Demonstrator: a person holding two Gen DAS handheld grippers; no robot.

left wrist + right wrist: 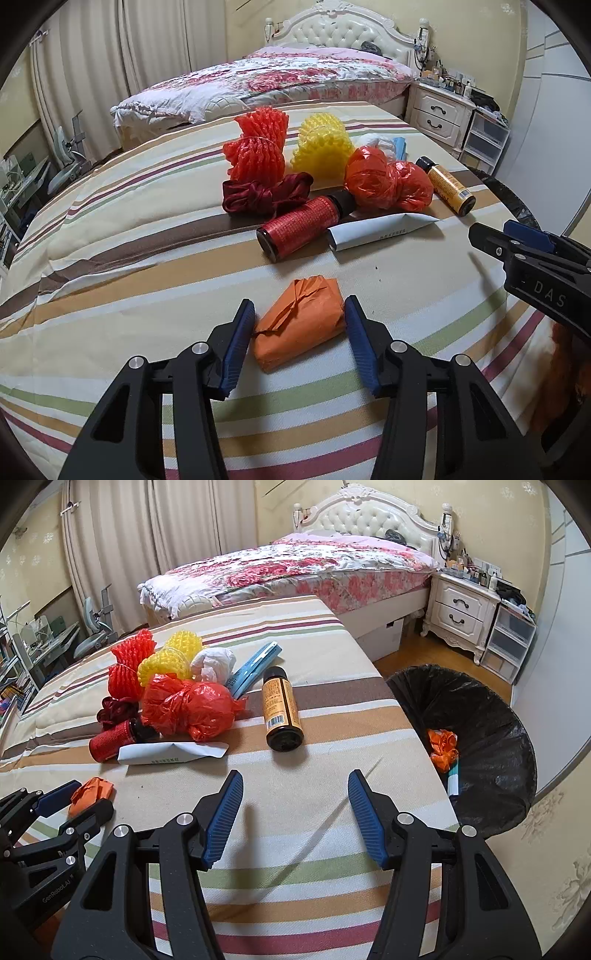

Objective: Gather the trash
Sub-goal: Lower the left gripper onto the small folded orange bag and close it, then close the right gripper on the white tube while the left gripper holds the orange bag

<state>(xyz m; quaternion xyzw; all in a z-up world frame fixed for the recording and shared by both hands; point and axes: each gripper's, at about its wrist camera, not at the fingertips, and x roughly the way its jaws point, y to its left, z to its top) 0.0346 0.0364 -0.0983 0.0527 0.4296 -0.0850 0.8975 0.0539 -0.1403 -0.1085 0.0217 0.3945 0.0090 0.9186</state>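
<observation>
An orange paper wad (300, 325) lies on the striped cloth between the two fingers of my left gripper (300, 317), which is open around it without clamping. It also shows in the right wrist view (92, 789). My right gripper (295, 794) is open and empty above the cloth, short of the amber bottle (280, 709). More trash lies beyond: a red bottle (301, 227), folded white paper (380, 230), a red plastic bag (388, 182), red foam net (258, 147), yellow foam net (321, 147).
A bin with a black liner (480, 716) stands off the table's right edge and holds orange wrapping (443, 747). A dark red ribbon (266, 192), white tissue (214, 662) and blue packet (255, 668) lie in the pile. A bed and nightstand stand behind.
</observation>
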